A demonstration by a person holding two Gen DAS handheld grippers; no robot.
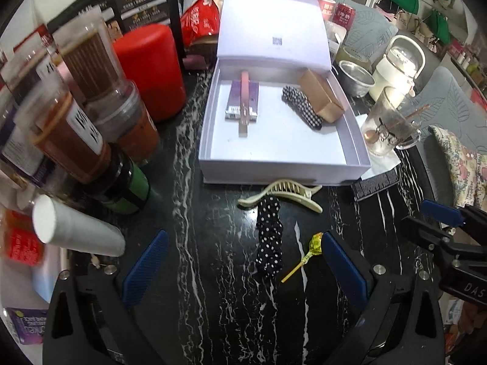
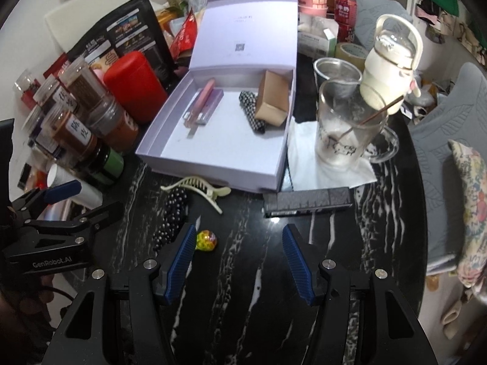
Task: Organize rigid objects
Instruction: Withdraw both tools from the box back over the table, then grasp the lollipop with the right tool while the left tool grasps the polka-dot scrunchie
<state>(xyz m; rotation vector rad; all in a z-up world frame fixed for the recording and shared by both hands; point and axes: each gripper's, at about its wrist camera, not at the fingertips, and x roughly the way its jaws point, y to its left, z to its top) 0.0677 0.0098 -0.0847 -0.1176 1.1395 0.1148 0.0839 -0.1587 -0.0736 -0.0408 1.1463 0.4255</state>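
Note:
An open lilac box (image 1: 283, 168) (image 2: 210, 167) stands on the black marble table. It holds a purple pack with a pink bar across it (image 1: 243, 103) (image 2: 202, 106), a dotted black case (image 1: 301, 108) (image 2: 252, 112) and a tan box (image 1: 322, 97) (image 2: 272, 99). In front lie a cream hair claw (image 1: 286, 193) (image 2: 197, 187), a dotted black scrunchie (image 1: 269, 234) (image 2: 173, 216), a yellow lollipop (image 1: 313, 245) (image 2: 207, 240) and a black bar (image 1: 376, 184) (image 2: 307, 202). My left gripper (image 1: 243, 269) is open and empty, behind the scrunchie. My right gripper (image 2: 239, 258) is open and empty, its left finger beside the lollipop.
Spice jars (image 1: 91, 91) (image 2: 79, 112), a red canister (image 1: 152, 70) (image 2: 134, 82) and a white cup (image 1: 76, 228) crowd the left. A glass mug with a spoon (image 1: 386, 127) (image 2: 350, 127), a metal bowl (image 1: 356, 77) and a cream bottle (image 2: 389, 64) stand right of the box.

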